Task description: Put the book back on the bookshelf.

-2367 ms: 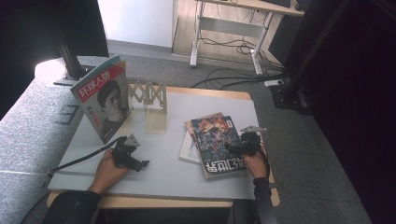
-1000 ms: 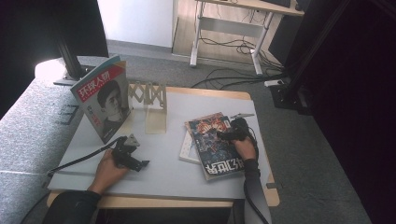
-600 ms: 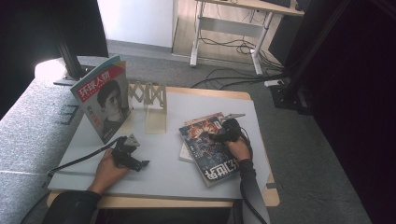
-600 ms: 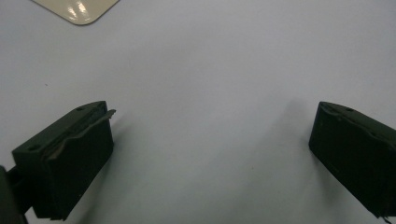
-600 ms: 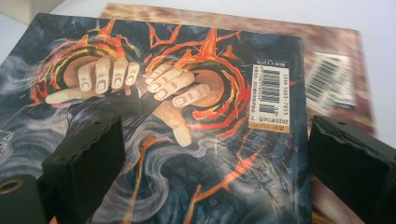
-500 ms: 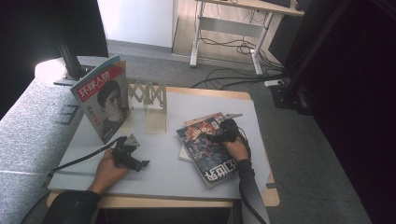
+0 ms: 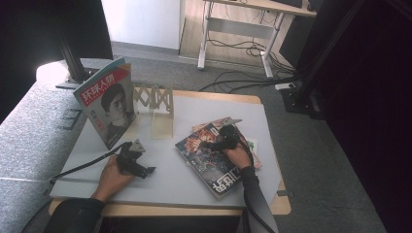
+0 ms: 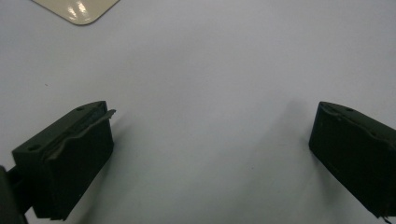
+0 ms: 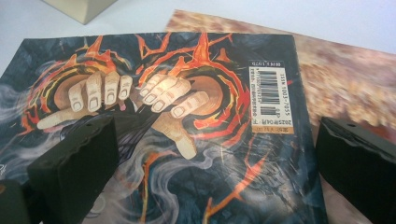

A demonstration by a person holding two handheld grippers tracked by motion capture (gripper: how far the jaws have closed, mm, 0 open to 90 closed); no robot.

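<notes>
High cam looks fwd and down over whole tabletop [image 7: 194, 170]. Right tongs [image 9: 210, 163] cam sits close above the magazine [image 9: 187, 116], shared w/ high view.

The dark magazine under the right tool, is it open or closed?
Closed. The dark magazine lies flat on the table with its whole flame-art cover showing; the right tool stands open over it.

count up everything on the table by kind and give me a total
Magazines: 3, one standing portrait magazine, one dark flame-cover magazine lying on a pale magazine
Wooden rack: 1
Tongs: 2, left tongs and right tongs, both open
Total: 6
</notes>
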